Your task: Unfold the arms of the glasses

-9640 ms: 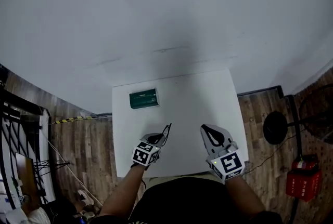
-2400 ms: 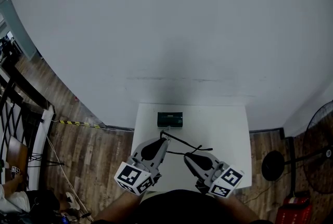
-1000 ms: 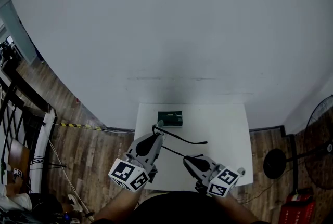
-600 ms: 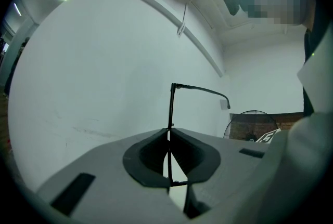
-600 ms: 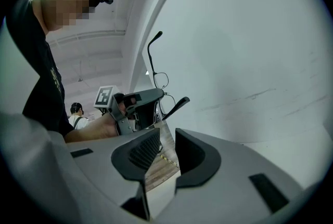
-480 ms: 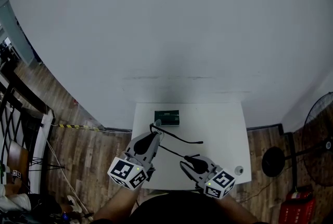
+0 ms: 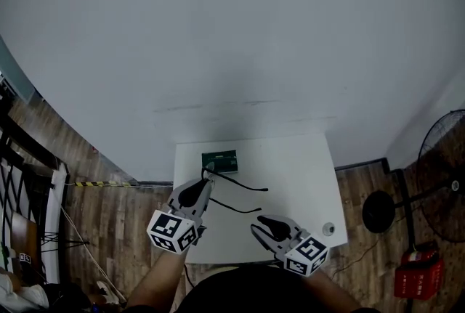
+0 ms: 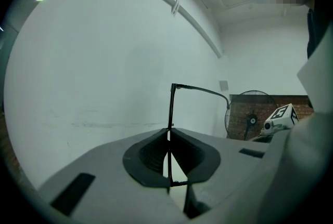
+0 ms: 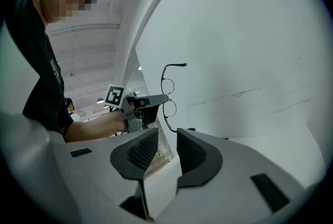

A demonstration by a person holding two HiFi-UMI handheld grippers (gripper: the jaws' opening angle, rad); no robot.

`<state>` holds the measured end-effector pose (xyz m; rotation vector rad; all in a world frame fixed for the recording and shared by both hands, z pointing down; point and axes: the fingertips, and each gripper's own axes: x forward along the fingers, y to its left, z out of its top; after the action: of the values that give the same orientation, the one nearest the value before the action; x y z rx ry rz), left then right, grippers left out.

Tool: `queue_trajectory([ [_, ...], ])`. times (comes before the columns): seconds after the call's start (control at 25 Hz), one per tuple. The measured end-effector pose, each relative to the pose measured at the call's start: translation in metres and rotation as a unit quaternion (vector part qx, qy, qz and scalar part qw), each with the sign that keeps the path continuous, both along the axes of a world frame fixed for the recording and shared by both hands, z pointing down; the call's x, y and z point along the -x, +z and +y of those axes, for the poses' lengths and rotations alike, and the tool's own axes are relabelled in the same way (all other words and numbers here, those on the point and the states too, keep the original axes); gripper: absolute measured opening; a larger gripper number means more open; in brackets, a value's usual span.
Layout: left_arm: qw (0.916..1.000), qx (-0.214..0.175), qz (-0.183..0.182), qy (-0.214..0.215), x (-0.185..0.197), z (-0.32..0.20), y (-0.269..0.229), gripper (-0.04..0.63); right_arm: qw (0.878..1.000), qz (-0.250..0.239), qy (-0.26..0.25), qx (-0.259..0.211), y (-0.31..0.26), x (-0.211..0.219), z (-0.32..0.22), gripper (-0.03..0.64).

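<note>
My left gripper [image 8: 167, 155] is clenched on the glasses [image 9: 167, 86]: in its own view the two dark pads meet on a hair-thin black strand of the frame, which runs straight up out of the grip and bends at a sharp corner into a long arm. From the right gripper view the frame is slim black wire, with two rounded rims and clear lenses stacked one above the other, so the front stands turned on its side. One arm reaches out from its top and the other from its bottom, both swung away from the front. The glasses hang over the left half of the smooth white worktop [image 7: 298, 166], just nearer me than a small dark green oblong box [image 7: 219, 160] that lies at the far edge towards the left corner. I cannot tell whether the lower arm touches the surface. My right gripper [image 9: 166, 151] is released; its jaws have just been opening and stand wide with only air between the ribbed, wedge-shaped pads [image 9: 139, 151], close to the near edge and clear of the arm tips. Both grippers are matt grey shells, each carrying a cube [image 7: 173, 232] printed with black-and-white squares. A small round pale thing [image 7: 328, 229] sits by the near right corner. Beyond are a plain white wall [image 7: 232, 28] and a plank floor [image 7: 109, 210].
</note>
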<state>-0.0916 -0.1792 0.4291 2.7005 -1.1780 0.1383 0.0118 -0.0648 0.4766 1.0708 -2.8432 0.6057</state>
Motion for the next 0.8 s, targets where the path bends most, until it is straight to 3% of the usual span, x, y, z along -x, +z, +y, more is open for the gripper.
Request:
queue_trajectory([
  [0.44,0.9947,0.024,-0.094,0.032,-0.027,-0.035,0.050,0.020,0.999,0.002,0.049,0.009,0.007,-0.035,-0.001,0.110],
  [0.8,0.9724,0.084,-0.183,0.117,-0.076,-0.035,0.124,0.020,0.998,0.003,0.068,0.009,0.005,-0.053,0.000,0.110],
])
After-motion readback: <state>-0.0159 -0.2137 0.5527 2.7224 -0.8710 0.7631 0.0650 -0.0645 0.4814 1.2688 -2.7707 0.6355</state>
